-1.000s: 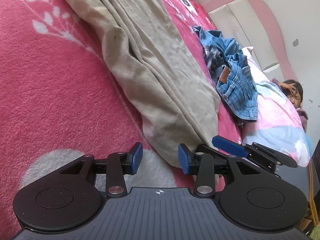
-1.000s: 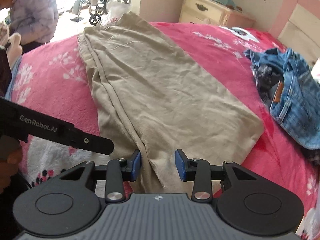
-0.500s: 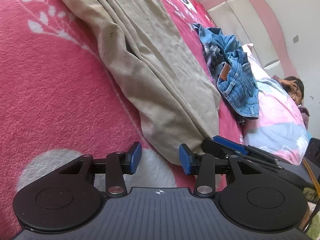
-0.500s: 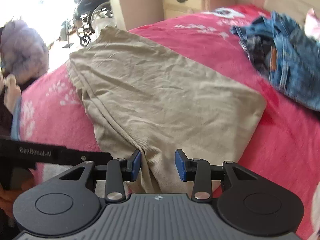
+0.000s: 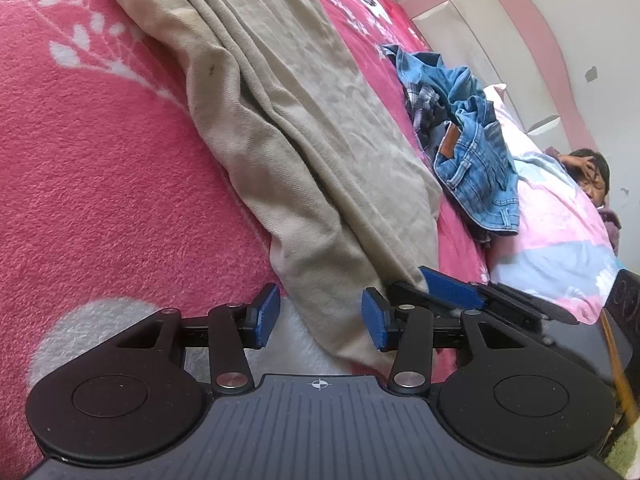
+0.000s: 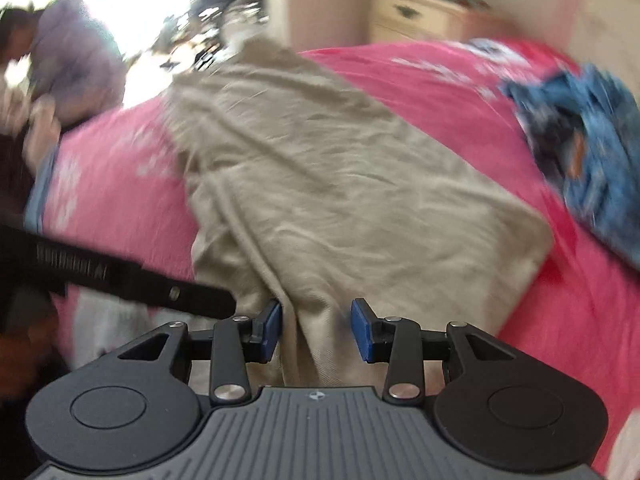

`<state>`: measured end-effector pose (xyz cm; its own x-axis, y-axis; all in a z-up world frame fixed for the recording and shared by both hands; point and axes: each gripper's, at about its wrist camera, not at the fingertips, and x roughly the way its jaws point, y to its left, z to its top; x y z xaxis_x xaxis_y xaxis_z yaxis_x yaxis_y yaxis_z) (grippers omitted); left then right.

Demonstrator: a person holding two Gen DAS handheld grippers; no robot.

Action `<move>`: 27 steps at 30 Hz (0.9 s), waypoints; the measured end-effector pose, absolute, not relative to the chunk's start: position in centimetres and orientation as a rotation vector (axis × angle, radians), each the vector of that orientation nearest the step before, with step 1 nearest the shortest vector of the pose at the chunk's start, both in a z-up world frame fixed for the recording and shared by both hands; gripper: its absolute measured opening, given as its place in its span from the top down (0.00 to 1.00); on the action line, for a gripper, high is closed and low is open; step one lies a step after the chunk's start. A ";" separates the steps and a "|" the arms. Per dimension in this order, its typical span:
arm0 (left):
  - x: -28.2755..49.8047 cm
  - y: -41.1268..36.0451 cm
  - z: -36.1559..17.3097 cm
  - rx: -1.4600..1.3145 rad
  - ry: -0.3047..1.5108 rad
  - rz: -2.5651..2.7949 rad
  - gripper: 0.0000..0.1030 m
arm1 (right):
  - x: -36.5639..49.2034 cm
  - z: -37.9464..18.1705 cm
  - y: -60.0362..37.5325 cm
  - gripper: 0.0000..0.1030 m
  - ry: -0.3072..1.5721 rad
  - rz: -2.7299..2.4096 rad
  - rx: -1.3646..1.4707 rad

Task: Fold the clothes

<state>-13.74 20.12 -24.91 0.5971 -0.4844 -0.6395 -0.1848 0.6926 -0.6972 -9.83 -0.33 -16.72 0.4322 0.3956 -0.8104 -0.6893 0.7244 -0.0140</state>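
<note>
Beige trousers (image 5: 288,128) (image 6: 320,184) lie lengthwise on a pink blanket (image 5: 88,184) (image 6: 460,92). My left gripper (image 5: 318,320) is open, and the near hem of the trousers lies between its blue pads without being pinched. My right gripper (image 6: 316,330) is open too, with the same end of the cloth running between its pads. Each gripper shows in the other's view: the right one (image 5: 452,292) at the hem's right corner, the left one (image 6: 132,280) at the left edge. The right wrist view is blurred.
Crumpled blue jeans (image 5: 468,148) (image 6: 592,160) lie on the blanket to the right of the trousers. A person (image 5: 592,176) lies under a pastel quilt (image 5: 560,240) at the headboard. Another person (image 6: 68,52) is beside the bed at the far left. A cream nightstand (image 6: 424,16) stands behind.
Both grippers have edged forward onto the trousers' near hem, staying open. The right wrist camera swung sideways and back, blurring its view.
</note>
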 end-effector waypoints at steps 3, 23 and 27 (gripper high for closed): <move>-13.7 19.9 -24.8 -0.797 0.936 -0.194 0.56 | -9.8 -17.1 -0.1 0.80 0.856 0.653 -0.402; -11.0 17.3 -25.4 -0.739 0.998 -0.312 0.85 | -6.1 -16.2 -6.2 0.90 0.920 0.612 0.145; -10.3 18.3 -25.3 -0.943 0.873 -0.367 0.86 | -6.2 -16.1 -6.7 0.90 0.906 0.615 0.170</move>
<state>-10.34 18.34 -25.26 0.6146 -0.6206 -0.4869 -0.0869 0.5602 -0.8238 -6.24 -6.71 -16.14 0.4595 0.5660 -0.6845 -0.4271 0.8165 0.3884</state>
